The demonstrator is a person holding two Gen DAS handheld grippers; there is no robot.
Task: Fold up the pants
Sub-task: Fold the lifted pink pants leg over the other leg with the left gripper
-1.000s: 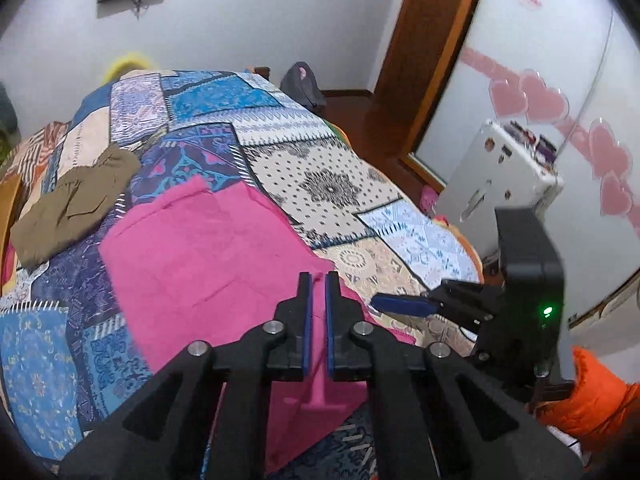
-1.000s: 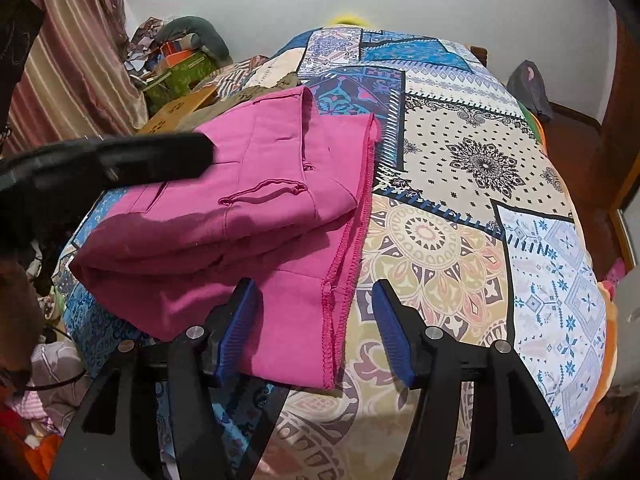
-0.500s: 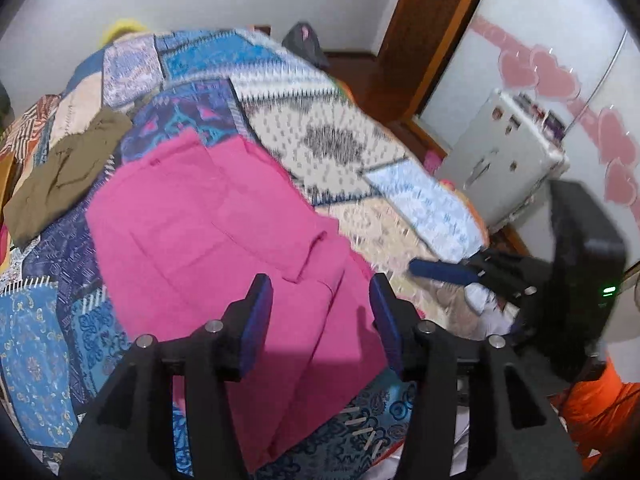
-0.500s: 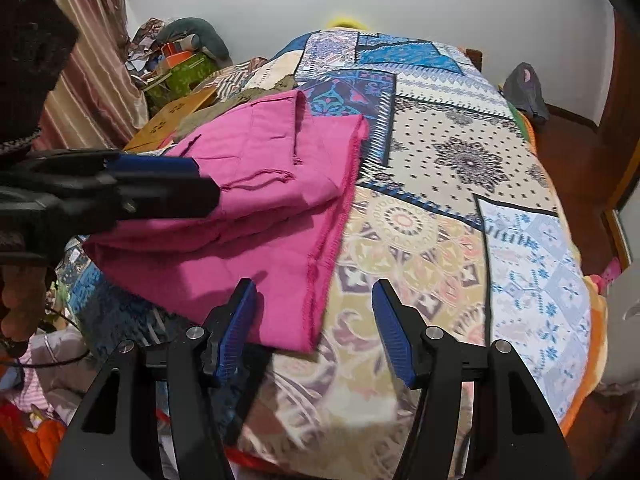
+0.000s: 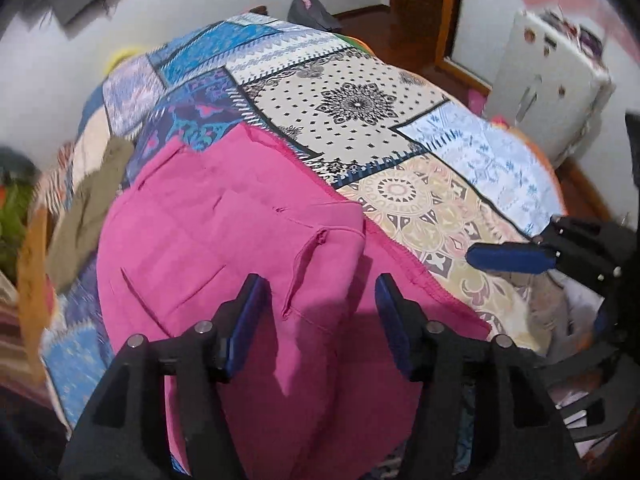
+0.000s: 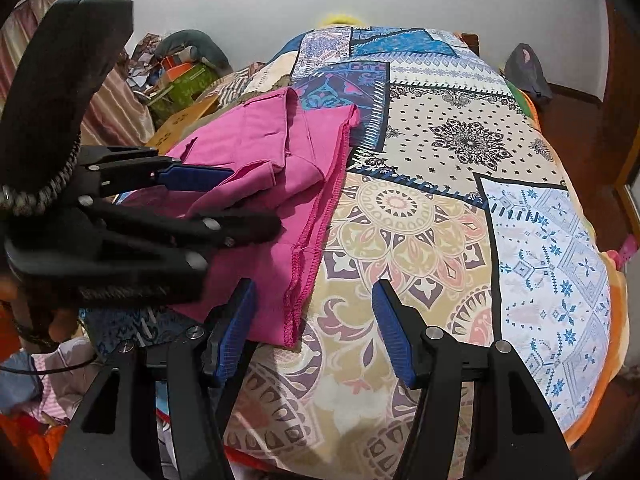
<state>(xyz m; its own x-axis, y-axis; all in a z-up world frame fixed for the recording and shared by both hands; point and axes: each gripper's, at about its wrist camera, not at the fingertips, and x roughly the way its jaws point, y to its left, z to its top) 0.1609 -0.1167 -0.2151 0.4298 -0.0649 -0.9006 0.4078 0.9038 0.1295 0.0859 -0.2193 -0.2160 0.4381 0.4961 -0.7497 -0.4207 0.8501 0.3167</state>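
Pink pants [image 5: 224,248] lie folded over on the patchwork bedspread [image 5: 360,96], with a pocket layer on top and a stitched edge [image 6: 316,220] toward the bed's middle. My left gripper [image 5: 320,304] is open and empty above the near end of the pants. My right gripper [image 6: 316,312] is open and empty, just off the near stitched corner of the pants [image 6: 256,148], over the bedspread [image 6: 460,144]. Each gripper also shows in the other's view: the right one [image 5: 516,258], the left one [image 6: 196,178].
An olive garment [image 5: 92,200] lies on the bed left of the pants. A white cabinet [image 5: 548,80] and a wooden door frame [image 5: 420,8] stand at the right. Boxes and clutter [image 6: 176,80] sit beyond the bed's left side.
My left gripper opened from shut, letting go of the pink pants, and pulled back over their near end. My right gripper stayed open and drew back toward the bed's front edge.
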